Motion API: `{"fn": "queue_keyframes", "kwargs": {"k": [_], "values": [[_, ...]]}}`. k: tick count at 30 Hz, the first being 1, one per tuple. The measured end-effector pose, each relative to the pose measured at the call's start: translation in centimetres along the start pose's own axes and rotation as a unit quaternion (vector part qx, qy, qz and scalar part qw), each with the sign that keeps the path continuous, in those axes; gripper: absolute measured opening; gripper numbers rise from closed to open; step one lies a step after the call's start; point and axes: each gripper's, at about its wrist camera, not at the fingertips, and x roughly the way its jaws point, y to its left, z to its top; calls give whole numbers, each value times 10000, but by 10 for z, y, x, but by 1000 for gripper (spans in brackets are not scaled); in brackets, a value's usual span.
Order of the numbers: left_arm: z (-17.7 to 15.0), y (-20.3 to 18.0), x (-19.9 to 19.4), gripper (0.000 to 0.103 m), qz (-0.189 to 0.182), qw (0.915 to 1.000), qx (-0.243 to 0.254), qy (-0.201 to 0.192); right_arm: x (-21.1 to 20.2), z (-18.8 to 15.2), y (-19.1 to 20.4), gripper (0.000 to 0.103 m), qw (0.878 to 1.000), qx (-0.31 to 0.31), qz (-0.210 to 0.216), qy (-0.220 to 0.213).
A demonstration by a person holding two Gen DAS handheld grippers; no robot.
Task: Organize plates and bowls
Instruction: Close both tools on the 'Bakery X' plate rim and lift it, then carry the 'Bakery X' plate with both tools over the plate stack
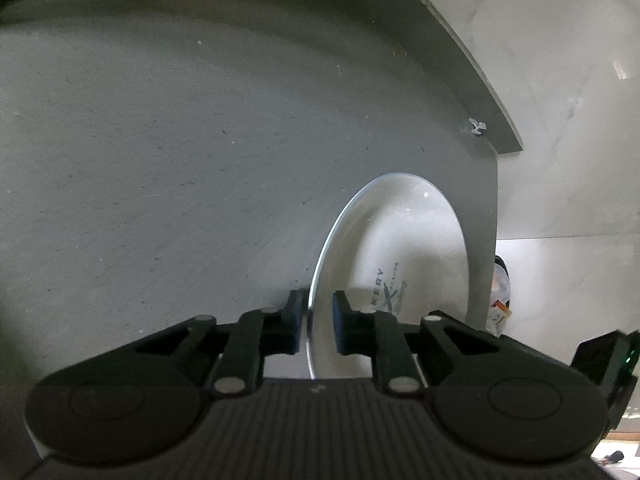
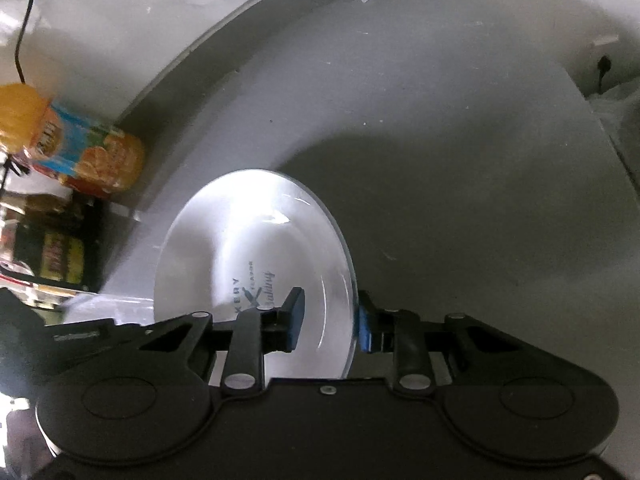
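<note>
- A single white plate (image 1: 404, 248) with a dark printed logo is seen in both wrist views, standing on edge in front of a grey surface (image 1: 160, 140); it is not lying flat on anything visible.
- Left gripper (image 1: 317, 322): the fingers straddle the plate's rim, one pad on each side. A sliver of gap shows between the pads and the rim, so a firm clamp cannot be confirmed; the jaws are judged narrowed around the edge rather than wide apart.
- Right gripper (image 2: 330, 320): one finger is laid across the plate's printed face (image 2: 256, 264), the other is set behind the rim. The pads appear pressed against the plate, so it is judged to be gripped here.
- Both grippers are thus placed on the same plate, from opposite faces, as the logo reads mirrored between the two views.
- An orange drink bottle (image 2: 88, 156) and a few dark packets (image 2: 60, 260) are noted at the left edge of the right view, well apart from the plate. A thin black cable (image 2: 24, 32) hangs above them.
- No bowl, rack or stack of dishes is shown in either view.
- Progress, as a judgement: one plate is in hand and not yet put down. Its destination is not visible, and how many plates and bowls are left cannot be told.
</note>
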Motion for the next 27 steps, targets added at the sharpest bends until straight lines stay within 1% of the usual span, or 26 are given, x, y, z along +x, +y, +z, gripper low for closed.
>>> {"fn": "queue_keyframes", "kwargs": {"k": [1, 2, 5, 10, 13, 17, 27], "values": [[1, 0, 1, 12, 7, 10000, -17, 12, -1, 0, -4, 25, 10000, 49, 62, -9], [3, -1, 1, 11, 26, 10000, -10, 46, -3, -1, -9, 20, 10000, 60, 73, -19], [4, -5, 2, 10, 94, 9998, 143, 62, -4, -2, -11, 12, 10000, -63, -4, -18], [3, -14, 1, 9, 206, 9991, 382, 14, -7, -4, -6, 12, 9995, -293, -107, -62], [4, -18, -4, 9, 110, 9990, 436, -25, -15, -5, -4, 10, 9993, -316, -85, -174], [7, -28, -12, 9, 110, 9981, 594, -87, -28, -4, 0, 10, 9986, -431, -5, -303], [15, -52, -30, 9, -32, 9959, 859, -271, -57, 3, 15, 10, 9959, -530, -81, -735]]}}
